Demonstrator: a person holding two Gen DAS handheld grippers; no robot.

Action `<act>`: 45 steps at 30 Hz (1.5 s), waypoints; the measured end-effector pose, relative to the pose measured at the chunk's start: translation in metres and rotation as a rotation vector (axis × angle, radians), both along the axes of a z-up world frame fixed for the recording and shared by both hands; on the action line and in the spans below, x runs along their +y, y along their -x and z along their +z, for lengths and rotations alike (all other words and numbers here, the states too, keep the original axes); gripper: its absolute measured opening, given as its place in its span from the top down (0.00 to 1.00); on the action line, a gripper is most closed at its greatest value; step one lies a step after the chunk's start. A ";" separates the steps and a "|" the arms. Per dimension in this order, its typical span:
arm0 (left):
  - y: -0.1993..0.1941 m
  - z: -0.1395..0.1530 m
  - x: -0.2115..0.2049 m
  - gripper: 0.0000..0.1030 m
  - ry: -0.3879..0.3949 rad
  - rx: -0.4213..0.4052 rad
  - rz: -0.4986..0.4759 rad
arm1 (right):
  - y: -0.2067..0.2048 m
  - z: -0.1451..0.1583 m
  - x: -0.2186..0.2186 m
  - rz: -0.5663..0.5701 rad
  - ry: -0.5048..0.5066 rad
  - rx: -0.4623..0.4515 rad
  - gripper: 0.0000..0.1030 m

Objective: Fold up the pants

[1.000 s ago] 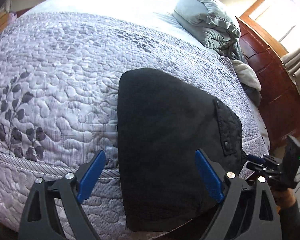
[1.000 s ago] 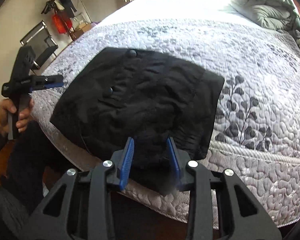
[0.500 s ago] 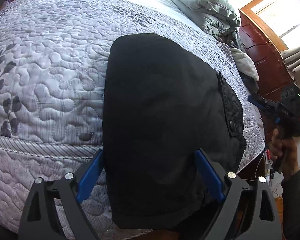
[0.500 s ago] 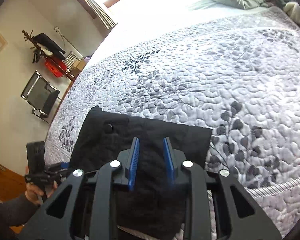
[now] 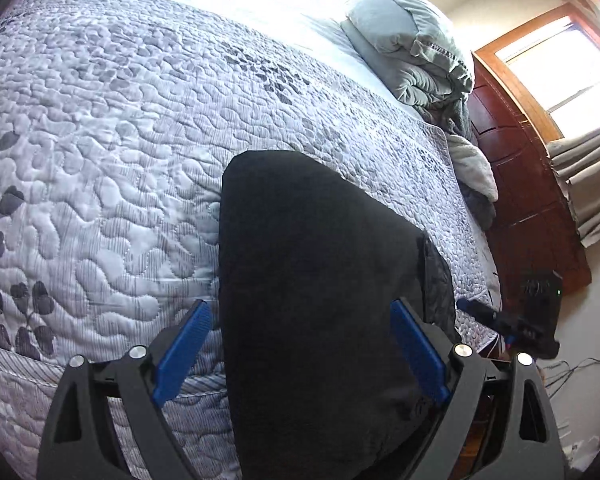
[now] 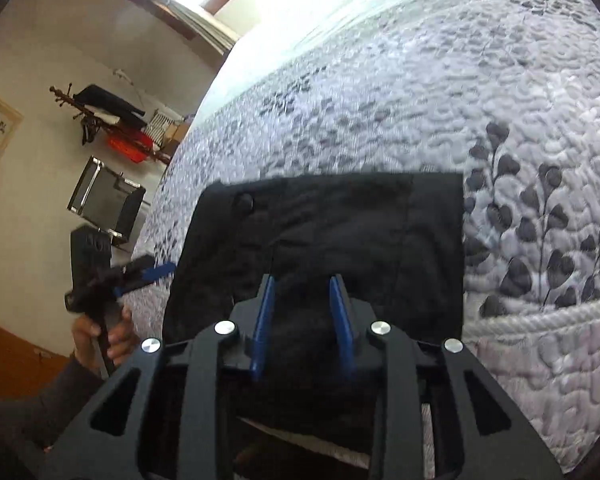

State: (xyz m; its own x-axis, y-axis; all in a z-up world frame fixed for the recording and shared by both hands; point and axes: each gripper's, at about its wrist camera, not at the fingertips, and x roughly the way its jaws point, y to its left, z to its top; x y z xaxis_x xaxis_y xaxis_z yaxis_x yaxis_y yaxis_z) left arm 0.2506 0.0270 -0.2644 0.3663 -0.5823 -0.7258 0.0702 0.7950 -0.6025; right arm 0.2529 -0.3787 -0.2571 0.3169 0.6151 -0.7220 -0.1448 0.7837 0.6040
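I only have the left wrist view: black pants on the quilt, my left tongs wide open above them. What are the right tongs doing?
Observer: In the right wrist view, the right tongs stand narrow at the near edge of the pants, with dark cloth between them. I cannot tell whether they pinch it.
Operator: Where do my left tongs sit from that side?
Observer: The left tongs are off the side of the quilt, just beside the pants' edge on the picture's left.
Operator: Is there anything on the cloth that I can't see?
Observer: There is a round button near the far corner on that same side.
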 end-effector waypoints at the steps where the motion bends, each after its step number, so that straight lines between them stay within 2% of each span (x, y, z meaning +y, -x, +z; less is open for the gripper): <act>1: -0.003 -0.005 -0.005 0.11 0.005 0.021 -0.013 | 0.004 -0.012 0.006 0.006 0.043 0.029 0.74; 2: -0.004 -0.010 -0.009 0.11 0.013 0.049 -0.024 | 0.008 -0.026 0.006 0.004 0.087 0.057 0.83; 4: -0.003 -0.017 -0.013 0.11 0.033 0.092 -0.029 | 0.014 -0.037 -0.005 -0.021 0.085 0.070 0.86; 5: 0.000 -0.015 -0.010 0.11 0.052 0.094 -0.020 | 0.015 -0.035 -0.011 -0.051 0.092 0.084 0.94; 6: 0.003 -0.011 -0.005 0.11 0.075 0.083 -0.012 | 0.019 -0.029 -0.018 -0.076 0.081 0.087 0.93; 7: 0.006 -0.006 0.002 0.11 0.095 0.070 -0.005 | 0.023 -0.024 -0.026 -0.093 0.056 0.088 0.85; 8: 0.009 -0.002 0.009 0.11 0.107 0.061 0.003 | 0.026 -0.020 -0.032 -0.108 0.032 0.096 0.52; 9: 0.010 0.000 0.018 0.11 0.117 0.056 0.011 | 0.031 -0.015 -0.039 -0.119 0.003 0.115 0.33; 10: 0.011 0.001 0.026 0.11 0.130 0.055 0.017 | 0.033 -0.012 -0.046 -0.137 -0.009 0.140 0.02; 12: 0.010 -0.002 0.041 0.11 0.158 0.073 0.029 | 0.033 -0.010 -0.059 -0.182 0.010 0.202 0.02; 13: 0.008 -0.006 0.046 0.11 0.180 0.090 0.033 | 0.032 -0.013 -0.065 -0.198 -0.011 0.236 0.02; 15: 0.002 -0.014 0.052 0.10 0.219 0.125 0.034 | 0.027 -0.023 -0.077 -0.214 -0.088 0.295 0.02; 19: -0.015 -0.032 0.048 0.10 0.323 0.204 -0.043 | 0.013 -0.052 -0.091 -0.202 -0.223 0.375 0.02; 21: -0.019 -0.039 0.046 0.10 0.360 0.230 -0.082 | 0.006 -0.063 -0.094 -0.202 -0.255 0.385 0.02; 25: -0.035 -0.052 0.041 0.09 0.386 0.255 -0.114 | 0.003 -0.079 -0.101 -0.211 -0.331 0.391 0.02; 31: -0.055 -0.079 0.024 0.09 0.420 0.320 -0.190 | -0.008 -0.093 -0.092 -0.156 -0.332 0.399 0.02; 34: -0.062 -0.088 0.006 0.09 0.477 0.336 -0.241 | -0.020 -0.094 -0.081 -0.153 -0.336 0.398 0.02; 36: -0.063 -0.091 -0.006 0.09 0.525 0.333 -0.274 | -0.023 -0.093 -0.068 -0.104 -0.349 0.396 0.02; 38: -0.064 -0.095 -0.009 0.09 0.541 0.331 -0.279 | -0.028 -0.092 -0.055 -0.052 -0.315 0.399 0.02; 40: -0.065 -0.101 -0.003 0.11 0.557 0.344 -0.262 | -0.030 -0.093 -0.055 -0.050 -0.320 0.408 0.02; 43: -0.067 -0.102 -0.006 0.10 0.545 0.355 -0.254 | -0.034 -0.094 -0.048 -0.048 -0.367 0.398 0.02; 45: -0.066 -0.100 -0.016 0.10 0.491 0.355 -0.279 | -0.034 -0.093 -0.034 -0.014 -0.328 0.389 0.02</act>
State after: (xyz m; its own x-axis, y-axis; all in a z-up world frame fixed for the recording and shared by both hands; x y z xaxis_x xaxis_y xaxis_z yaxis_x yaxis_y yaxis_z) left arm 0.3167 0.0109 -0.3649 -0.0580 -0.9144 -0.4006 -0.0361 0.4029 -0.9145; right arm 0.2865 -0.4131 -0.3496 0.0734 0.8269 -0.5575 0.1490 0.5436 0.8260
